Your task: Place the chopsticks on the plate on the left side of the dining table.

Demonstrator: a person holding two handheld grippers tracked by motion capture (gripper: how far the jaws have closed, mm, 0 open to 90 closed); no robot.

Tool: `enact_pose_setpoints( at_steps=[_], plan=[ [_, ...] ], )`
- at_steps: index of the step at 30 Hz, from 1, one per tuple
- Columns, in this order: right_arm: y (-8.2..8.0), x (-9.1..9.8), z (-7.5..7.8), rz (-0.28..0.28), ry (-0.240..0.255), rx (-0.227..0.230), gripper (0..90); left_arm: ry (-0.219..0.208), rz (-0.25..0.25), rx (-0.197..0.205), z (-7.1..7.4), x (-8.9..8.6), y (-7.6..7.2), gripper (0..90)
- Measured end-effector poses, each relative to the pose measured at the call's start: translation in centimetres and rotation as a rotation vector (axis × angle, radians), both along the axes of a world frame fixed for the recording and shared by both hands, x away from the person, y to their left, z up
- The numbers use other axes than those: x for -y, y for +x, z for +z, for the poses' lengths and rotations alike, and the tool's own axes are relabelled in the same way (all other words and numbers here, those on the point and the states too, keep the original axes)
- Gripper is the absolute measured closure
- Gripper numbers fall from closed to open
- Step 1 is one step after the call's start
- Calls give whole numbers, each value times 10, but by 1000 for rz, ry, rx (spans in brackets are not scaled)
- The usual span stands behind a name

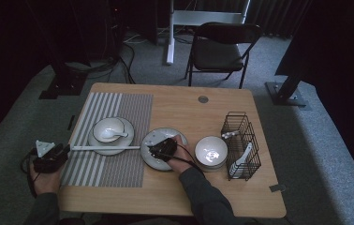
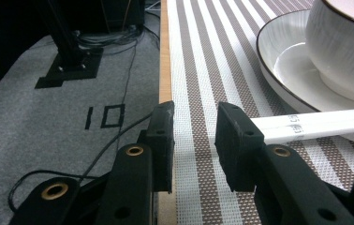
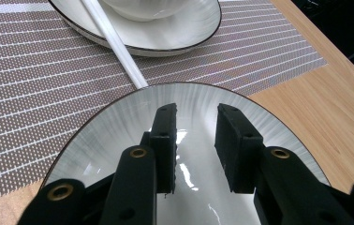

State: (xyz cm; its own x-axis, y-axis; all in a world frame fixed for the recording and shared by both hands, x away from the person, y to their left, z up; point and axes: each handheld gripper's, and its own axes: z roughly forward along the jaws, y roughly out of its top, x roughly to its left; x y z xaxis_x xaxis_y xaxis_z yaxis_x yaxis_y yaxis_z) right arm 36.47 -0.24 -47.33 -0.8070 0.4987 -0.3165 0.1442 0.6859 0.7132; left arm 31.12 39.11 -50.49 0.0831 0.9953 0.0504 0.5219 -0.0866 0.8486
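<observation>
Over the table, from the high view, we see our left gripper (image 1: pixel 53 157) at the left edge of the wooden table (image 1: pixel 184 105), just off the striped placemat (image 1: pixel 119 105), with grey carpet open behind it. A pair of white chopsticks (image 1: pixel 105 147) lies level from near that gripper toward the grey plate (image 1: pixel 158 136), crossing the near rim of a white plate (image 1: pixel 119 151) that bears a bowl (image 1: pixel 107 129) with a spoon. Our right gripper (image 1: pixel 163 149) sits over the grey plate. Further right stand stacked white bowls (image 1: pixel 211 151) and a black wire basket (image 1: pixel 240 145) near the right edge. The far half of the tabletop and its near strip lie bare.

Along the left gripper view, our jaws stand spread with nothing between them, straddling the seam where the placemat (image 2: pixel 198 70) meets the table edge. The chopsticks (image 2: pixel 315 124) end touching or just behind the right jaw; we cannot tell which. Small grey marks are printed on them, too small to read. On the carpet, white outlines read like "10".

Along the right gripper view, our jaws stand apart above the glossy grey plate (image 3: pixel 119 117), gripping nothing. The chopsticks' (image 3: pixel 114 44) tip reaches that plate's far rim. Bare wood (image 3: pixel 334 117) opens to the right.
</observation>
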Motion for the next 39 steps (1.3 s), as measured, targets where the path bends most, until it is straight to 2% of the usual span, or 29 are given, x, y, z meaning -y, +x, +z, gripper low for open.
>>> enact_pose_setpoints(
  at_steps=[14, 39],
  plan=[
    [0, -1, -1, 1, 0, -1, 686, -1, -13, -15, -5, 2, 2, 683],
    [-1, -1, -2, 4, -4, -2, 686, -6, -2, -9, -4, 0, 1, 681]
  ],
)
